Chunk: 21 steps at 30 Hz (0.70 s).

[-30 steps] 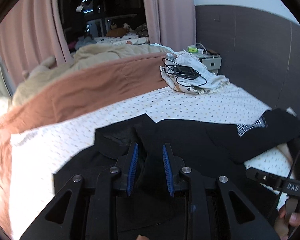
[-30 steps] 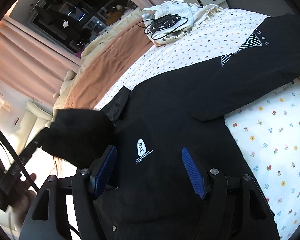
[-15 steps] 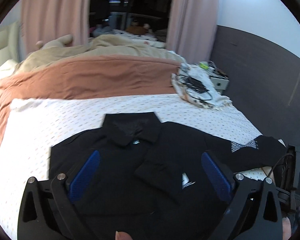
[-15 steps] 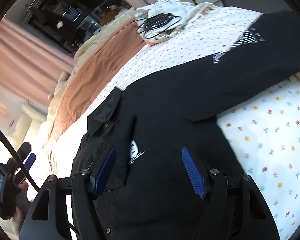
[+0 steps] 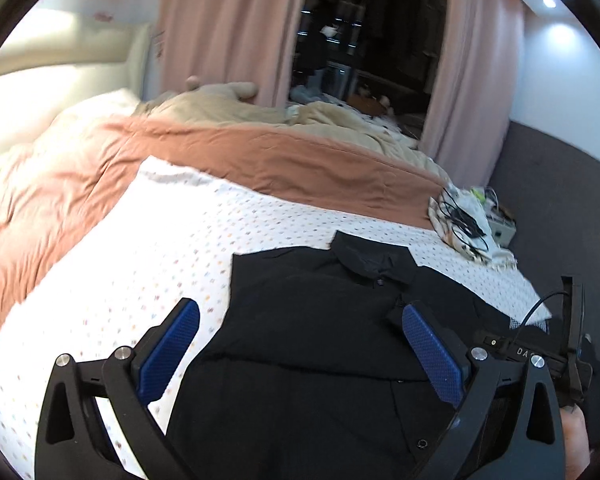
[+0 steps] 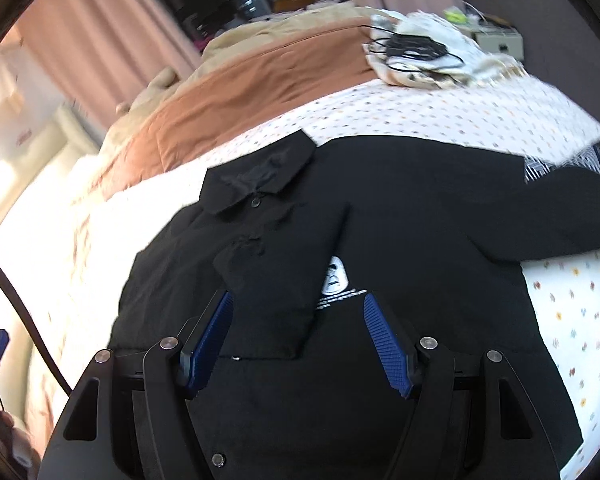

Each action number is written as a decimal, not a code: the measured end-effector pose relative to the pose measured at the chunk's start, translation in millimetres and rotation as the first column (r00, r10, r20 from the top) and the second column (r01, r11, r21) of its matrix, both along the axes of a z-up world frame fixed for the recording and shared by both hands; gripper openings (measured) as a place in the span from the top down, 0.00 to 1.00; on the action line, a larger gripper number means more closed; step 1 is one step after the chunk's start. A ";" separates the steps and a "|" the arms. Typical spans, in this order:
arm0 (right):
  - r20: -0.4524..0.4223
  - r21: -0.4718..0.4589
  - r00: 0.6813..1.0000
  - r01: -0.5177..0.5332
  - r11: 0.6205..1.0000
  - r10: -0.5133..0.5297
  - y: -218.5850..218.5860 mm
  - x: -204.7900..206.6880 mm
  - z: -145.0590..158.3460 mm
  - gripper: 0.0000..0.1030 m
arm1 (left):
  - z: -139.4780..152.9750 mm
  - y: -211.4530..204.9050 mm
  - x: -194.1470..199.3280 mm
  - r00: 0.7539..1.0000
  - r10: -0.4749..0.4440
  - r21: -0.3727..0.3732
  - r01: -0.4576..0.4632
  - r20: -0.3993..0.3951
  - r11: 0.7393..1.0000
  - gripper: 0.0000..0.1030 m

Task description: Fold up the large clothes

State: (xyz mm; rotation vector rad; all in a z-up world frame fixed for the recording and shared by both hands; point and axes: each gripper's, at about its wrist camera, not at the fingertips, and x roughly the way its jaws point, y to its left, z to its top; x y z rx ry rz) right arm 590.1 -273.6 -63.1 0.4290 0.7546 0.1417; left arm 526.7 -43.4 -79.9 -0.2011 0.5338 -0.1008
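We are holding the left gripper [image 5: 300, 354] wide and empty and the right gripper [image 6: 298, 344] partly open, gripping nothing, both hovering over the black shirt [image 6: 380, 240] lying flat near the bed's [image 5: 180, 248] near edge, one sleeve [image 6: 268, 280] already folded in, probably lining up the next fold.

bed [image 5: 148, 240] | black shirt [image 6: 400, 220] flat | brown blanket [image 5: 280, 160] | cloth with cables [image 6: 424, 56]
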 end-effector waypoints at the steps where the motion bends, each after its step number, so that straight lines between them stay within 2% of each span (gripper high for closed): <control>1: 0.000 -0.023 1.000 -0.004 1.000 0.004 6.0 0.8 1.1 0.36 | -5.1 4.4 2.1 1.000 0.006 -0.003 -0.006 -0.009 1.000 0.00; 5: 0.011 -0.105 1.000 -0.023 0.994 0.024 30.4 8.7 10.9 0.36 | -28.4 27.8 21.1 0.994 0.018 -0.068 -0.026 -0.107 0.997 0.00; 10: 0.005 -0.247 0.999 -0.047 0.968 0.050 73.3 24.7 15.7 0.36 | -41.0 59.0 20.4 0.987 0.071 -0.136 -0.090 -0.143 0.987 0.00; 15: -0.027 -0.393 0.996 -0.092 0.915 0.088 115.9 47.2 11.1 0.36 | -45.9 80.6 19.7 0.982 0.108 -0.171 -0.134 -0.156 0.976 0.00; 21: -0.058 -0.519 0.994 -0.111 0.848 0.094 147.2 71.6 -4.3 0.36 | -54.8 97.9 24.5 0.975 0.120 -0.223 -0.161 -0.188 0.961 0.00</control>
